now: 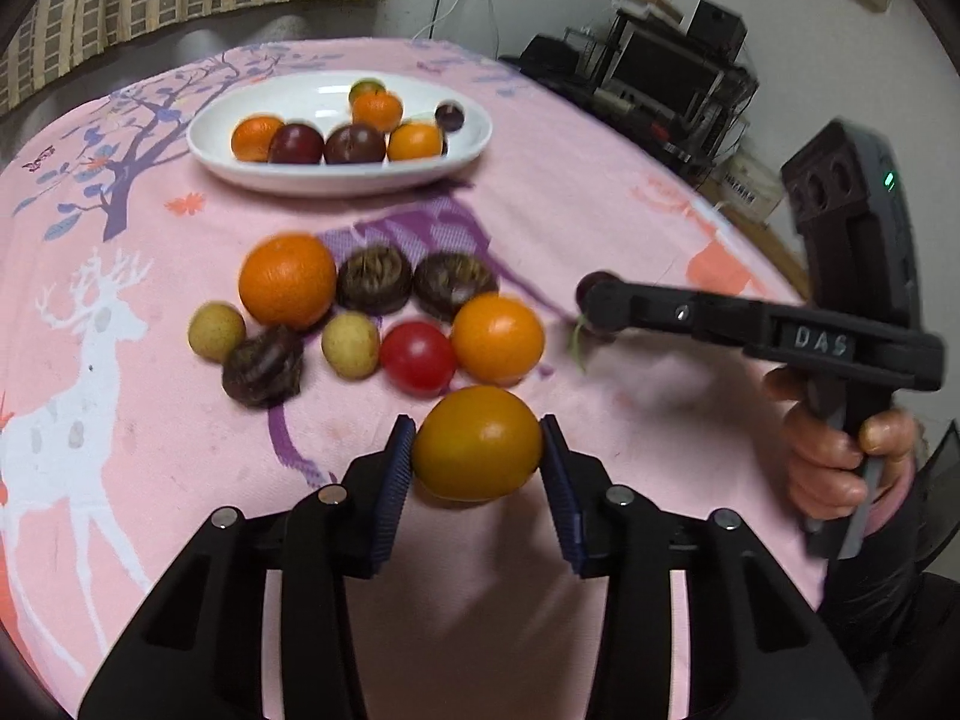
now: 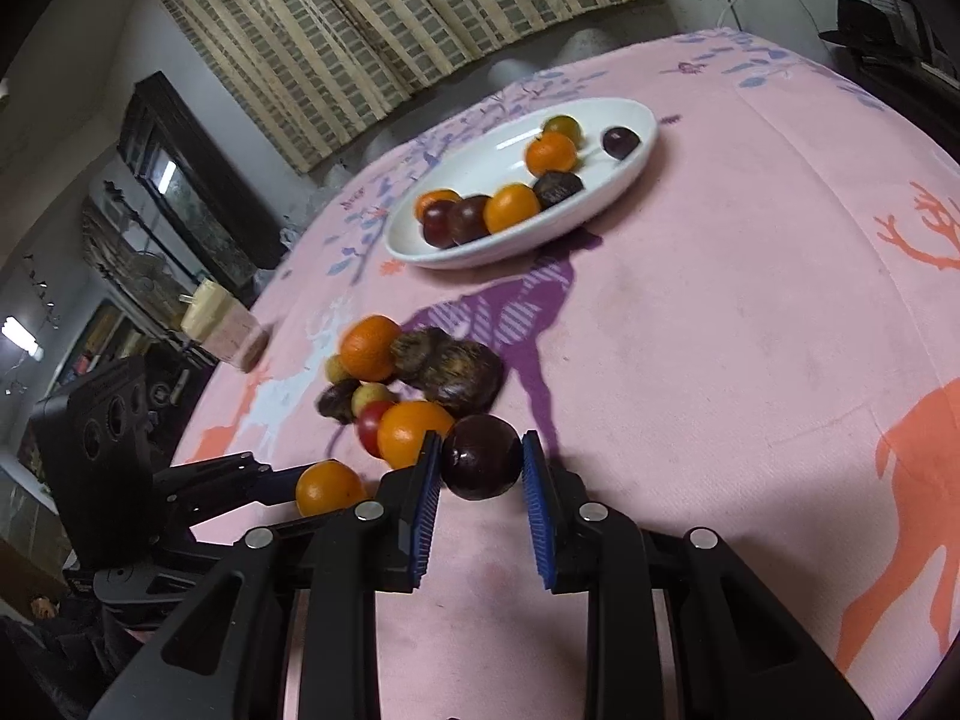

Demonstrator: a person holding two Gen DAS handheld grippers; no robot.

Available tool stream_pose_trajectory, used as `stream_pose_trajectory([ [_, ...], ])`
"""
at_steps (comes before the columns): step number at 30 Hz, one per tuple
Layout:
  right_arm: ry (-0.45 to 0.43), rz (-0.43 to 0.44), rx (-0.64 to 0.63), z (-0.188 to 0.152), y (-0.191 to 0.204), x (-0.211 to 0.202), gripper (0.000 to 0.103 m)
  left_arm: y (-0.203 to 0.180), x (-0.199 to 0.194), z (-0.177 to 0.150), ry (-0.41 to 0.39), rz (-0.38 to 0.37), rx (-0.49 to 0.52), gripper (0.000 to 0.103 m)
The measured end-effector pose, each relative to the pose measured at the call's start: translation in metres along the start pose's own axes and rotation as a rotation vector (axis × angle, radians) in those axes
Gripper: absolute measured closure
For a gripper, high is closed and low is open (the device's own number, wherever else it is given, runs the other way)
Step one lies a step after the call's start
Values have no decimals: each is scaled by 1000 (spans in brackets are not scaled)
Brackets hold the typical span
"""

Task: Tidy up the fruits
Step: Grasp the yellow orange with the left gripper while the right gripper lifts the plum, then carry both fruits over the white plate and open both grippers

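My left gripper is shut on a yellow-orange tomato, held just above the pink cloth; it also shows in the right wrist view. My right gripper is shut on a dark purple plum, and its fingertips show at the right of the left wrist view. A heap of loose fruit lies mid-table: oranges, a red tomato, dark brown fruits, pale yellow ones. A white oval plate at the back holds several oranges and plums.
The pink tablecloth with deer and tree prints covers the round table. Black shelving with equipment stands beyond the right edge. A dark cabinet and a small box lie off the left edge.
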State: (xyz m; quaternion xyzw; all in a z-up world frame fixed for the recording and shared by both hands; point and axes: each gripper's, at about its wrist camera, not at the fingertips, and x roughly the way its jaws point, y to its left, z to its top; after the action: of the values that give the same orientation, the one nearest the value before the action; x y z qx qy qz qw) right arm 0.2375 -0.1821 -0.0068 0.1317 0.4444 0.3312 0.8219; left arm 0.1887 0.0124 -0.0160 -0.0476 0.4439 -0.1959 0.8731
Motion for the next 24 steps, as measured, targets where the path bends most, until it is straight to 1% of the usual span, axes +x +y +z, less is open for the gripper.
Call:
stream_pose_trajectory([
  [1,-10,20,-2,5,3,-2,76,2,-4,5,-11,-10,-3,62],
  [2,-21,19,-8,11,5,-3,76,6,-9,14,-27,-15,-6,62],
  [4,-50,-15,-24,27,10,-3,76,15,-14,34,-54,-7,-13,62],
  [6,-96,-51,-40,51,12,-1,76,23,-16,57,-84,15,-22,62],
  [9,-142,-99,-30,87,8,10,76,38,-13,96,-130,54,-41,62],
  [11,-168,-164,-34,109,4,25,76,48,-5,120,-156,94,-51,62],
  [13,-182,-257,-58,128,1,44,76,57,7,143,-172,141,-55,62],
  [14,-180,-280,-67,134,0,51,76,62,14,153,-175,163,-55,62],
  [16,-167,-295,-72,142,-4,66,76,74,31,172,-160,206,-57,62],
  [19,-137,-303,-75,150,-10,81,76,89,50,189,-127,225,-79,62],
  [23,-117,-314,-92,153,-12,91,75,101,69,197,-93,246,-94,61],
  [24,-112,-313,-96,153,-12,92,75,101,71,196,-92,258,-96,57],
])
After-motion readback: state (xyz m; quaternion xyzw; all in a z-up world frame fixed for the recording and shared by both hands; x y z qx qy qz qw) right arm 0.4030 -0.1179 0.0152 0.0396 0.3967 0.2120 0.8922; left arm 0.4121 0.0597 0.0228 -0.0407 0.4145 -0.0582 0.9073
